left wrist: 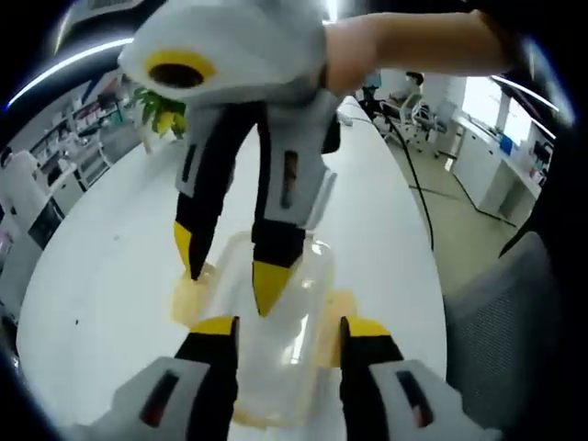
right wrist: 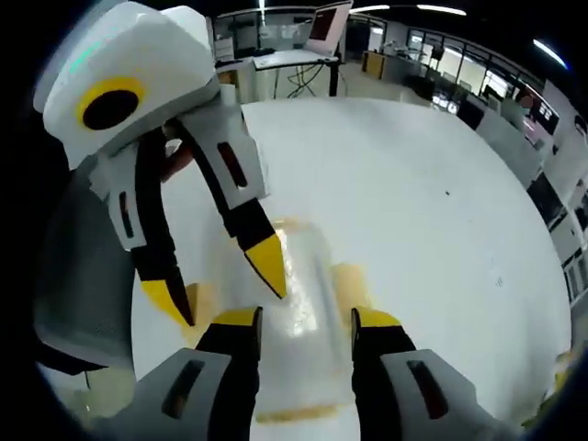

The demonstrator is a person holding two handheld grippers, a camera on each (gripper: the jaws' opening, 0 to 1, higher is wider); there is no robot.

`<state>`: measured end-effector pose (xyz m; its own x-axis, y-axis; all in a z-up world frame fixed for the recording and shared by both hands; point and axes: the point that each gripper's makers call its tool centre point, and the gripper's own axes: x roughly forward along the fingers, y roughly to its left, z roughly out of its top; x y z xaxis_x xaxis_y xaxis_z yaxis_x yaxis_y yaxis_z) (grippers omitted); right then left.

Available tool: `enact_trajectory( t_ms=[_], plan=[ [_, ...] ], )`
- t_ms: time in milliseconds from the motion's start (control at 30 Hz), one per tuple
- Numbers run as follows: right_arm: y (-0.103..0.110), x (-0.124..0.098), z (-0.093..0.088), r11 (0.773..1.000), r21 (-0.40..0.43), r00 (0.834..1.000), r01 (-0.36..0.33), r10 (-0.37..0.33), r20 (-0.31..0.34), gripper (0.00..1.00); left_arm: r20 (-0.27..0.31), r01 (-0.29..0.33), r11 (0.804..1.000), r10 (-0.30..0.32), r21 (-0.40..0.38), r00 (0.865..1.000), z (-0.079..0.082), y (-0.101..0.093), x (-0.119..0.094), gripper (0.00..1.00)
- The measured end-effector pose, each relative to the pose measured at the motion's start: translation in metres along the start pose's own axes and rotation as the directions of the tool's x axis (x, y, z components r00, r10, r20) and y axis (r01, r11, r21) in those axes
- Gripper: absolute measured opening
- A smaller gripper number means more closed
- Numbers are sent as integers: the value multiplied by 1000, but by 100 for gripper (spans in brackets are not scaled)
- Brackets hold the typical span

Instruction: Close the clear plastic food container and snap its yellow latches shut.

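Two grippers hang over the clear container [left wrist: 276,322] on the white table [left wrist: 110,276]. The left gripper [left wrist: 289,328] is spread wide above the lid, holding nothing. The right gripper [right wrist: 300,320] is spread wide above it too, from the other side. Yellow latches [right wrist: 349,280] stick out beside the container.

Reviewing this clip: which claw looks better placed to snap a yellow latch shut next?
Probably the right claw: in the left gripper view one of its yellow tips hangs right at the side latch of the clear container, the other over its lid. The left claw straddles the container, open, its tips above the lid; roughly similar, so a close call.
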<state>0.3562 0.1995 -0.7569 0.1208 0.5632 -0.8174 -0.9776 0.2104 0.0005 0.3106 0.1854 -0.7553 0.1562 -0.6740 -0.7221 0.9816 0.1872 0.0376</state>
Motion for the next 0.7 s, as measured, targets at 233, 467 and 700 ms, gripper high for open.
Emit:
enact_trajectory(
  t_ms=[233,467,700],
  plan=[
    [-5,8,-1,997,-26,995,-71,69,-72,37,-21,-16,999,17,33,1000,-3,3,8,43],
    [-7,13,-7,984,-16,972,-178,173,-158,39,-72,-25,989,36,146,997,-11,-4,14,45],
    [-6,20,-11,964,-51,934,-262,240,-265,39,-76,-74,981,89,179,993,-10,3,18,44]
  ],
)
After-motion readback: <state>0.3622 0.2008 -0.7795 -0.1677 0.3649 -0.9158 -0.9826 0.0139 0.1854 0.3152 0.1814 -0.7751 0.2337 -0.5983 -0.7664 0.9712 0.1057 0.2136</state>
